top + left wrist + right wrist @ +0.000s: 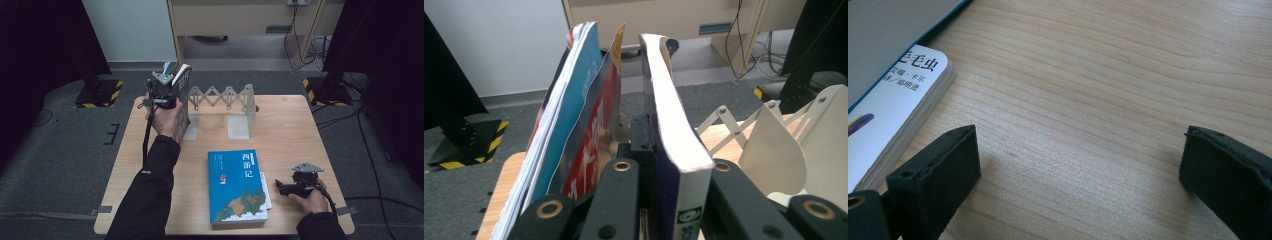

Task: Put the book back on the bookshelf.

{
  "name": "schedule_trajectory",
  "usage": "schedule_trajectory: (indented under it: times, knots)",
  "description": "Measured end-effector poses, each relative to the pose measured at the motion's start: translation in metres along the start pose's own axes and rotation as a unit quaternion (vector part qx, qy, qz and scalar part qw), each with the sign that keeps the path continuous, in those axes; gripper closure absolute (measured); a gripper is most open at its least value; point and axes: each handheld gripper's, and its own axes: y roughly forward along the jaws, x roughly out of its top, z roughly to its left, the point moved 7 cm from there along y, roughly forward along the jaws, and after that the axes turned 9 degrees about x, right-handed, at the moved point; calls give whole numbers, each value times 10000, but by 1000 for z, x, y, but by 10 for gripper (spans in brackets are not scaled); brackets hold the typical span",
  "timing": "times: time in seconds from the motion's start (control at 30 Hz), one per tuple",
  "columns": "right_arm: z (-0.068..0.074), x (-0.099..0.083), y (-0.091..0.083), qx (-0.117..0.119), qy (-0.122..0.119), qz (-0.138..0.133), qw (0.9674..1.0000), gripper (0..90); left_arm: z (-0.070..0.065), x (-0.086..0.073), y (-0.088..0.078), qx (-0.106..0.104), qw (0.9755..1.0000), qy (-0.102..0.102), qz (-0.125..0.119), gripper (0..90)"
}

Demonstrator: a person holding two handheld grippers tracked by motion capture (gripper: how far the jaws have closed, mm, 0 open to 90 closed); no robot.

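Observation:
At the table's back left my left gripper (167,92) is shut on a dark blue book (183,92) that stands upright at the left end of a white folding book rack (225,100). In the left gripper view the black jaws clamp that book (674,125) low on its spine, its white page edge facing up. Just left of it stand thin teal and red books (579,120). My right gripper (282,187) rests near the front right edge, open, its jaws (1080,175) wide over bare wood. Beside it lies a blue picture-cover book (236,185) flat on a white book (898,100).
The wooden table (290,125) has room on its right half and behind the flat book. The rack's white end plates (774,145) stand to the right of the held book. Black stands with yellow-striped bases (100,92) flank the table on the floor.

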Motion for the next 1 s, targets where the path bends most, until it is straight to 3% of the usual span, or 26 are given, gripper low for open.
schedule_trajectory:
  times: [0.2, 0.43, 0.6, 0.77, 1.0]
  knots:
    - [0, 0, 0, 5, -15, 1, 10000, 32, -5, -2, 2, -95, 9997, -209, -96, 818]
    - [0, 0, 0, 20, -24, -3, 10000, 32, -6, -6, 4, -147, 9994, -285, -150, 818]
    - [0, 1, 1, 19, -44, -9, 10000, 32, -5, -9, 1, -212, 9995, -210, -112, 816]
    - [1, 1, 1, 23, -48, -6, 10000, 32, -2, -16, -6, -408, 9990, -112, 120, 812]
    - [1, 1, 1, 28, -47, -5, 10000, 32, 4, -26, -18, -526, 9981, 24, 310, 810]
